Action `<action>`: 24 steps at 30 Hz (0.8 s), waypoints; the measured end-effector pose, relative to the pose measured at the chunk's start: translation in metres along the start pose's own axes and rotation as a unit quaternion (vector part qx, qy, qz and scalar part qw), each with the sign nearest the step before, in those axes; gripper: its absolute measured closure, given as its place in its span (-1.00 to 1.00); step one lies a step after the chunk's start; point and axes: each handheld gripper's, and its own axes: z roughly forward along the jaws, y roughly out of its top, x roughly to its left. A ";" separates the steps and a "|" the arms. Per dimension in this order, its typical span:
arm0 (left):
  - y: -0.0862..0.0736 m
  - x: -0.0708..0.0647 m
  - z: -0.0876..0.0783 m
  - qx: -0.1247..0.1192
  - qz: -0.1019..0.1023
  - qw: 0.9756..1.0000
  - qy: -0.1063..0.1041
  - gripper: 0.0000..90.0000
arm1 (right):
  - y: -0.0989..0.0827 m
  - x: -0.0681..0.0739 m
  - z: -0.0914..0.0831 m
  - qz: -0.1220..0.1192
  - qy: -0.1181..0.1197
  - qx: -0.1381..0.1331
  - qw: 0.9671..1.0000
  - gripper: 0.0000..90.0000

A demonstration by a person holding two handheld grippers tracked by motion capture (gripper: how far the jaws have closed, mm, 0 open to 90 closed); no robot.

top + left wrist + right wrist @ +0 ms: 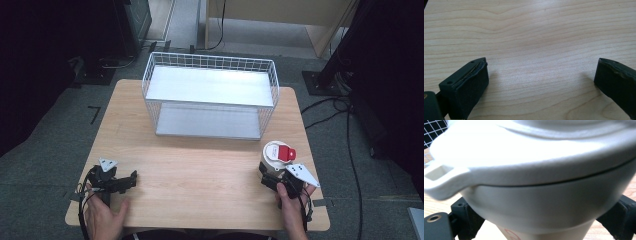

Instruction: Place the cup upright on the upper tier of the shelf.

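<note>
A white cup with a white lid and a red tab stands upright on the wooden worktop near its right edge, toward the front right corner. The right gripper sits just in front of it, its jaws closed against the cup's lower body on both sides; in the right gripper view the cup rises between them. The left gripper rests near the front left corner, well apart from the cup, jaws spread wide over bare wood. A white wire basket stands at the back edge.
</note>
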 end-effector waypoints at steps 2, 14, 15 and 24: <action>0.000 0.000 0.000 0.000 0.000 1.000 0.000 -1.00 | 0.000 0.000 0.000 0.000 0.001 -0.002 1.000 -0.83; 0.000 0.000 0.000 0.000 0.000 1.000 0.000 -1.00 | 0.002 0.002 0.004 -0.004 0.000 -0.022 1.000 -0.86; 0.000 0.000 0.000 0.000 0.000 1.000 0.000 -1.00 | 0.002 0.002 0.004 -0.004 0.000 -0.022 1.000 -0.86; 0.000 0.000 0.000 0.000 0.000 1.000 0.000 -1.00 | 0.002 0.005 0.001 0.000 0.016 -0.028 0.999 -0.84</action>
